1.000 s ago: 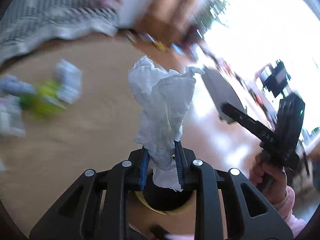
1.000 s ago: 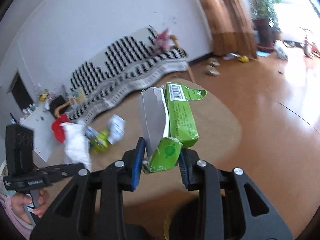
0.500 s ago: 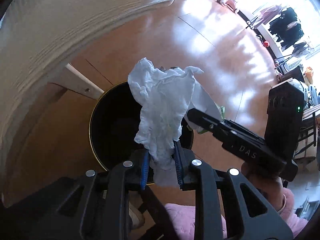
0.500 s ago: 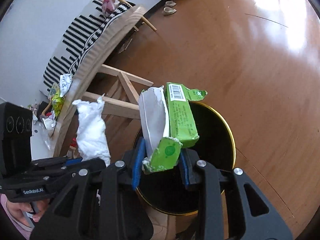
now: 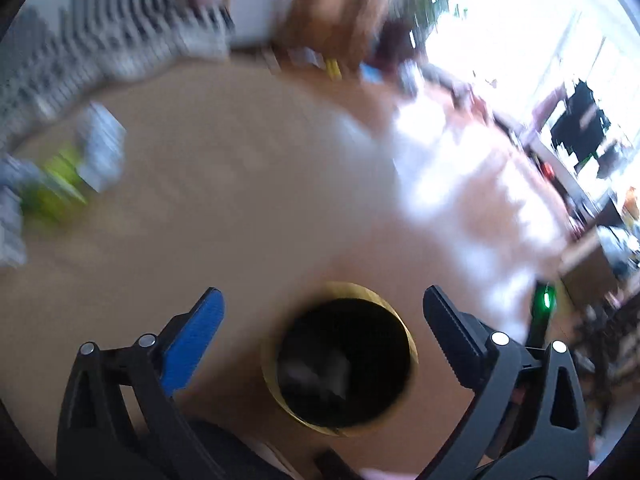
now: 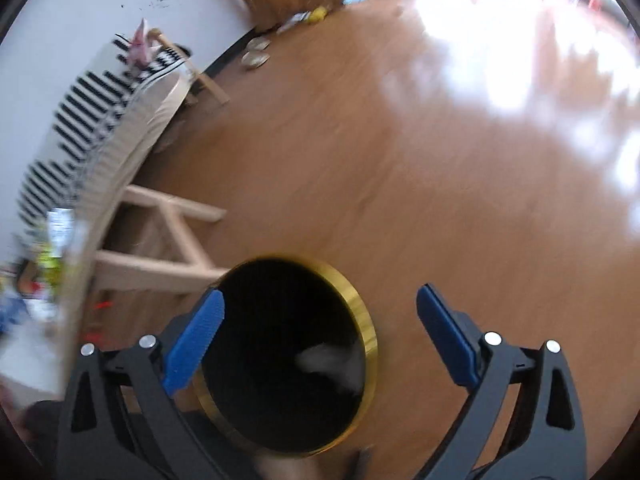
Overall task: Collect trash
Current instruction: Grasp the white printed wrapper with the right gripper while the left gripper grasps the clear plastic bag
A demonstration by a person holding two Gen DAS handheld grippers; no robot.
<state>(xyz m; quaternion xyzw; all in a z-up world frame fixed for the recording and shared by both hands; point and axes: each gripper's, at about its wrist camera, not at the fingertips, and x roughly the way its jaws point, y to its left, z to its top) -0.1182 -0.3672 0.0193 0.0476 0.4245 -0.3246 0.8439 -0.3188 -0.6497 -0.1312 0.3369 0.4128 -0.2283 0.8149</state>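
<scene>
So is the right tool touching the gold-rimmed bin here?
Apart. In the right wrist view the right tool is open and empty, with the bin blurred and farther off beneath it on the floor, its rim showing unbroken between the fingers.

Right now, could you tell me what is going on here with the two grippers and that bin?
A person is collecting trash with two handheld grippers. The left gripper and the right gripper both hang over the black, gold-rimmed bin, jaws wide open and empty. Something pale lies inside the bin. More litter, blurred, sits on the round table.
</scene>
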